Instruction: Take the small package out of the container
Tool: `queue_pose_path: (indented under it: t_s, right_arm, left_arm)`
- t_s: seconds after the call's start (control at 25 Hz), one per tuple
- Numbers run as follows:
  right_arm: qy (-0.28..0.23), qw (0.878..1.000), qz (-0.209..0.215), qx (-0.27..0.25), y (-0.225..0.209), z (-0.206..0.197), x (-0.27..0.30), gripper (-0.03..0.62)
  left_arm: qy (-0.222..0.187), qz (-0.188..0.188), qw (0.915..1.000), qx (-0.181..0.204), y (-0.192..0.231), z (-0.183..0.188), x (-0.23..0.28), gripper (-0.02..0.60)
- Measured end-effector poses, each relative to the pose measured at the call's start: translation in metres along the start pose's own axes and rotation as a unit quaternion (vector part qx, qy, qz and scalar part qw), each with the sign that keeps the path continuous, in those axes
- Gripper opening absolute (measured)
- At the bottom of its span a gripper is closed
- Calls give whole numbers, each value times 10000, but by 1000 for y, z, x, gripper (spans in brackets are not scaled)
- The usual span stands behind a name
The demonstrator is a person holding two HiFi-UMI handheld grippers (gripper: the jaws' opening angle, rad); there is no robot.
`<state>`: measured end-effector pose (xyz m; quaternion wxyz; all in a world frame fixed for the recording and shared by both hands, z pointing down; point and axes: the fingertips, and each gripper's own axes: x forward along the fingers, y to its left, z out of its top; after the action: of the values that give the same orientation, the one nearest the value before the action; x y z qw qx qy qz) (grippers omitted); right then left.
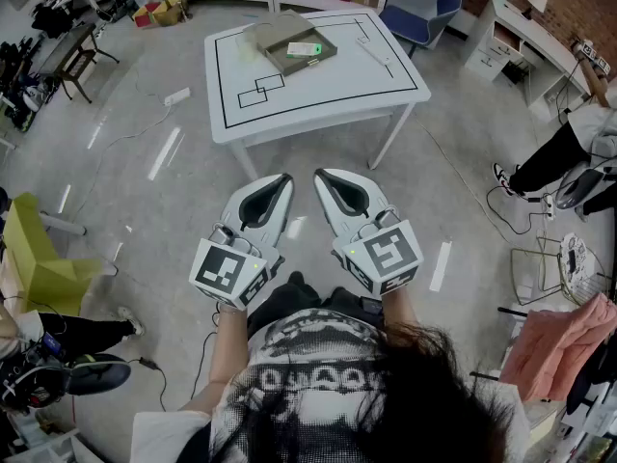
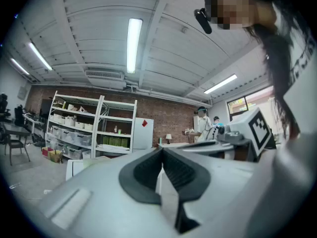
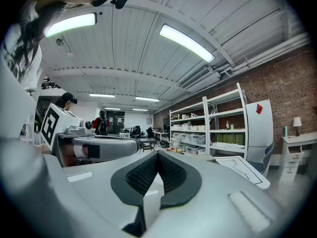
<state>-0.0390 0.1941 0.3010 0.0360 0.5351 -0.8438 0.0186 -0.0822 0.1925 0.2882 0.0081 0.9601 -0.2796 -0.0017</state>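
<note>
While both grippers hang low in front of the person's body, well short of the table, nothing is gripped.

Far left: a yellow-green box-like form (image 1: 37, 258) on the glossy grey floor (image 1: 145, 191), edges angular, surface matte.

Left gripper (image 1: 283, 177): smooth pale-grey shell, tapering to a rounded nose, with a marker cube (image 1: 228, 271) at its rear. Its own view shows the dark ribbed pads (image 2: 181, 172) meeting at the tip, nothing between them (a slim gap remains lower down, showing only floor). It points forward toward the table, slightly angled inward.

Centre, further off: white table (image 1: 328, 95), rectangular, slim legs, flat top marked with thin black lines. On its far half sits the container (image 1: 285, 64), a shallow olive-drab box, flat-walled, cardboard-like. The small package (image 1: 304, 50) lies inside it, toward the right side: a flat white oblong with a green patch. Neither gripper is near it.

Right gripper (image 1: 322, 175): same pale shell, cube (image 1: 388, 254) behind. In its own view the black textured pads (image 3: 141, 175) are pressed together at the tip, empty. It mirrors the left one, nose angled inward, so the two tips sit just beside each other without touching.

Far right: pink cloth (image 1: 559, 340), soft and rumpled, draped over something.
</note>
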Motion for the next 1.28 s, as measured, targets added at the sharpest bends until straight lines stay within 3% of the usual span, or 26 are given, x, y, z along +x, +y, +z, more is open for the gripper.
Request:
queue_pose_path:
  t_s: [0.56,0.8,1.28]
  right_arm:
    - [43,9997,-214,131,12,0,54,2]
    - [91,9980,-463,420,18,-7,70,2]
    - [293,9953,-736,553,19,-27,77,3]
  left_arm:
    - [-3,-143,9998,-97,59,-2,-6,0]
    - [34,-295,9995,-146,80,-7,-15,0]
    - [174,-544,9977,-352,94,-28,-15,0]
